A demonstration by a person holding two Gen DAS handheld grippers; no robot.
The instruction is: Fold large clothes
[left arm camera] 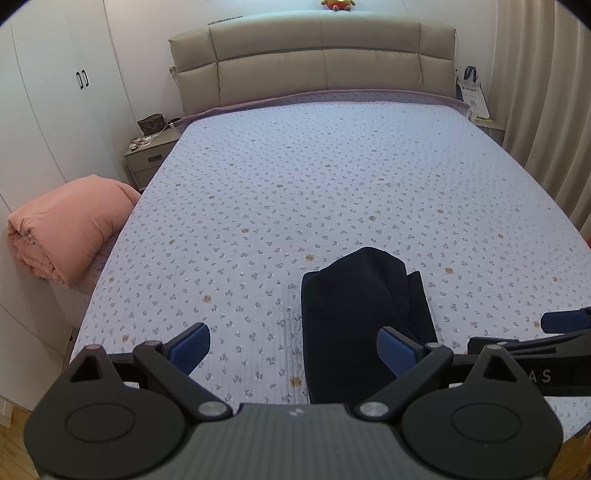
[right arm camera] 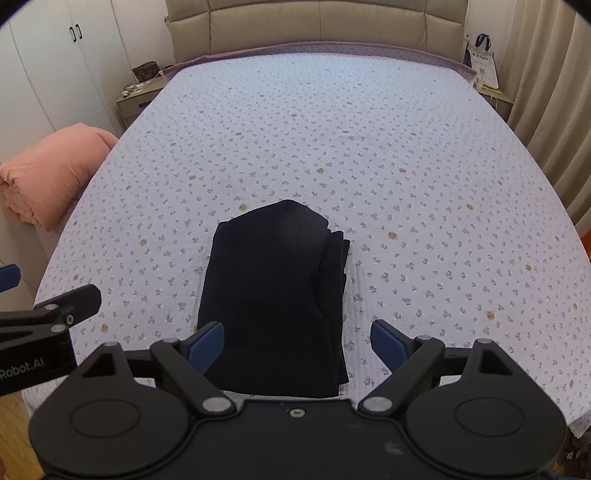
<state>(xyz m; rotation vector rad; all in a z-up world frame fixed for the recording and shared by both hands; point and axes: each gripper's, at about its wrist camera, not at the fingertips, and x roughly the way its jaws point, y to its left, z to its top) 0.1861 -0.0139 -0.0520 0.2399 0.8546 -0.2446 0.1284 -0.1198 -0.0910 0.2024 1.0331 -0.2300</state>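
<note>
On the near half of the bed (right arm camera: 406,147), close to its foot edge, the dark garment (right arm camera: 275,295) lay as a compact, layered bundle on the flower-print cover, and you held both tongs above it with nothing in them. Your right tongs (right arm camera: 297,345) stood wide apart, their blue pads either side of the bundle's near end without touching it; your left tongs (left arm camera: 293,347) were spread just as wide, off to the bundle's left side, one pad over bare cover and the other in front of the cloth. By my reading, the folding was nearly or wholly done and you were at the stage of checking or releasing. The top layer humped up toward the far end and several edges stepped out along the right side, so any next move would have called for pressing that hump flat and squaring those loose edges, gripping only the top layers. The right wrist view showed the stacked edges on the bundle's right side plainly, head on; the left wrist view showed the same bundle from its left, plus a plush toy (left arm camera: 337,3) on the headboard (left arm camera: 314,62) and more of the pink quilt (left arm camera: 70,229) beside the bed.
</note>
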